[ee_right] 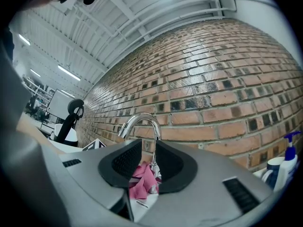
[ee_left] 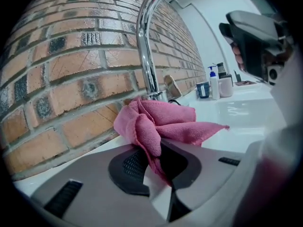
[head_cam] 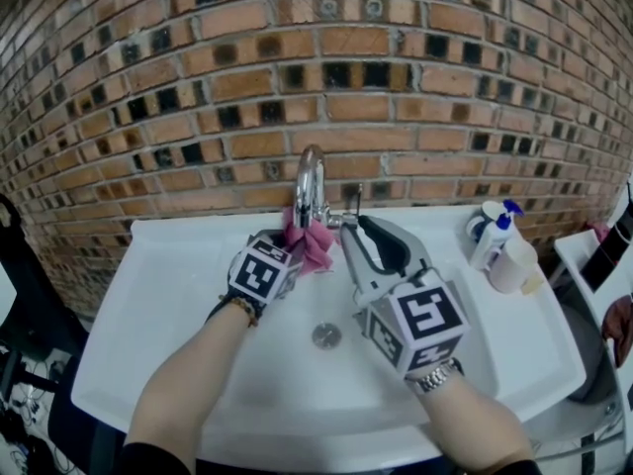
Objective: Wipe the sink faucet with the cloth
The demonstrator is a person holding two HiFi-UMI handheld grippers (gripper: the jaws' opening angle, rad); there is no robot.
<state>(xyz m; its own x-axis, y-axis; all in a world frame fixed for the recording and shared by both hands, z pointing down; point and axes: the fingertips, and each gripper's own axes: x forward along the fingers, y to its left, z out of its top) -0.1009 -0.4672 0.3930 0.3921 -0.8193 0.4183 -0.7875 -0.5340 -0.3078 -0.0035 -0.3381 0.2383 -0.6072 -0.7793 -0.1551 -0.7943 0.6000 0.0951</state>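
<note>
The left gripper [ee_left: 158, 148] is clamping a pink cloth [ee_left: 163, 122], its jaws pinching one fold. The rest of the cloth is bunching against the base of the chrome faucet [ee_left: 146, 56], at the back rim of the sink [head_cam: 178, 295] by the brick wall [head_cam: 198, 97]. The right gripper [ee_right: 149, 162] is hovering just right of the faucet, jaws standing apart and gripping nothing; the faucet's stem is showing through their gap. Soap bottles [head_cam: 497, 240] are standing at the sink's right corner.
</note>
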